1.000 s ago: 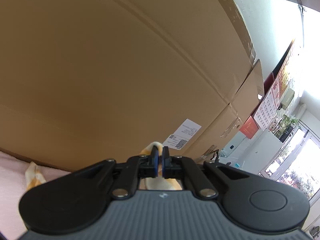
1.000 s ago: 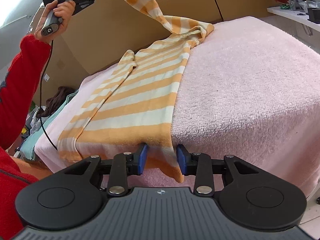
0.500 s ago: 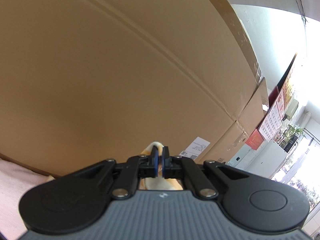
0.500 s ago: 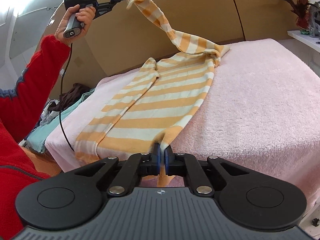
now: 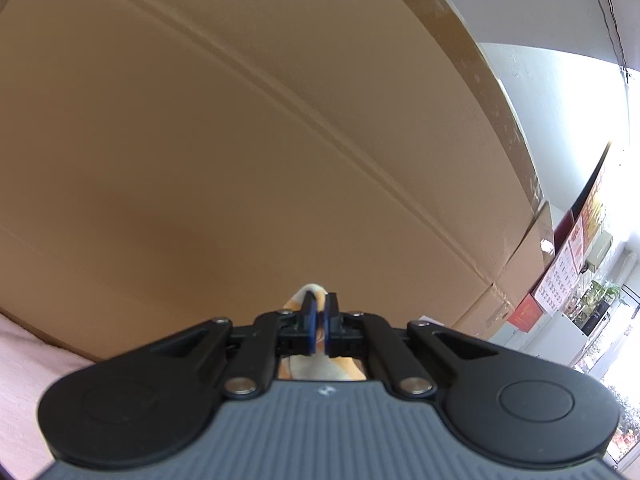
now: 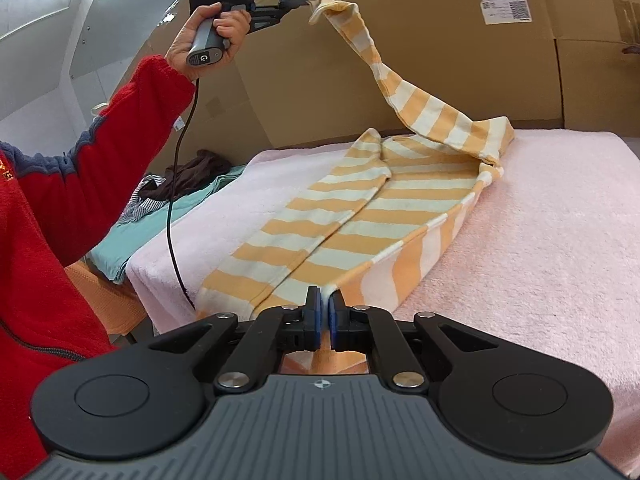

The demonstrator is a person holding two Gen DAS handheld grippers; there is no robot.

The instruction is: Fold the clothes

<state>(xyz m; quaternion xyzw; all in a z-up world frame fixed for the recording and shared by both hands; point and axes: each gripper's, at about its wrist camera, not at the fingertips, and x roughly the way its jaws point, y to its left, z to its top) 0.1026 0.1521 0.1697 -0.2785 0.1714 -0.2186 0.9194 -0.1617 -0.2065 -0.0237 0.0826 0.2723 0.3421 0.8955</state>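
Observation:
An orange-and-white striped shirt (image 6: 384, 208) lies on a pink towel-covered table (image 6: 552, 216). My left gripper (image 6: 314, 0), held high by a hand in a red sleeve, is shut on the cuff of the shirt's sleeve, which stretches up from the far shoulder. In the left wrist view that gripper (image 5: 319, 312) pinches a bit of striped cloth (image 5: 310, 291) against a cardboard backdrop. My right gripper (image 6: 324, 308) is shut on the shirt's near hem corner, lifting the right edge off the table.
Large cardboard boxes (image 6: 420, 64) stand right behind the table. A pile of other clothes (image 6: 168, 196), teal, dark and striped, lies left of the table. A cable (image 6: 176, 200) hangs from the left gripper's handle. Shelves and a window (image 5: 600, 304) are at the right.
My right gripper closed on the shirt's hem corner and lifted it. My left gripper rose higher with the sleeve cuff, pulling the sleeve taut.

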